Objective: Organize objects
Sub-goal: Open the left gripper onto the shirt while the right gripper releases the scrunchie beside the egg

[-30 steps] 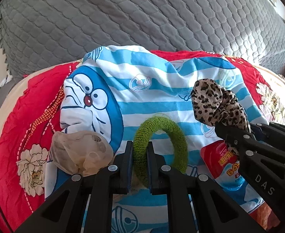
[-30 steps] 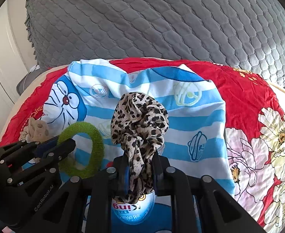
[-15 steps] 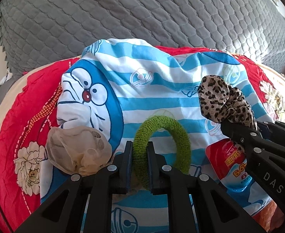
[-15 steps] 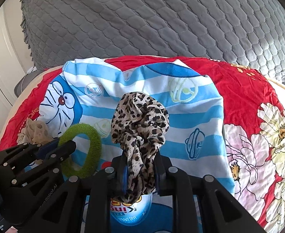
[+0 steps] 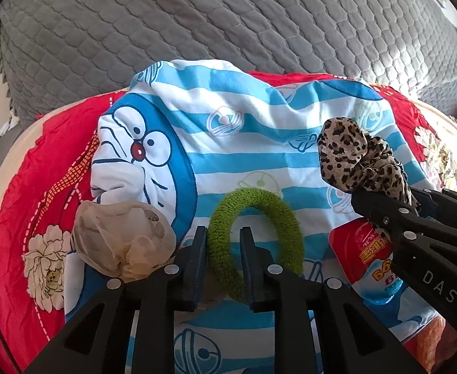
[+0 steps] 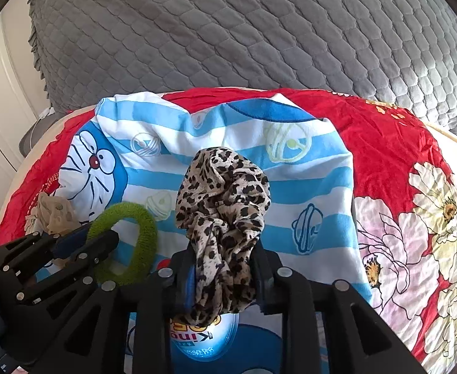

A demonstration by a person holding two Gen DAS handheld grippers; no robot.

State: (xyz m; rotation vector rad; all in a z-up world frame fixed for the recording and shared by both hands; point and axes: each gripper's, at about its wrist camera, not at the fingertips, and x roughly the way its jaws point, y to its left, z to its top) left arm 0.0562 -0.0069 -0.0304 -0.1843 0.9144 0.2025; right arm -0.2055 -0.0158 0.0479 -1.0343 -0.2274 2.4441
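Home bedroom: bed under grey quilted bedspread (image 5: 228, 25), red floral sheet (image 6: 400, 143), blue-striped cartoon-cat cloth (image 5: 244, 143) spread on top.

The left hand-held gripper (image 5: 222, 268) is made of matte black plastic. Each of its two fingers is a flat arm with triangular openings and round silver screw heads along the top. The inner pads (image 5: 197, 268) are dark blue. The right hand-held gripper (image 6: 222, 277) has the same black frame, the same silver screws and blue pads. Its side carries the white letters "DAS". A thin black cable runs beside the left one, at the left edge.
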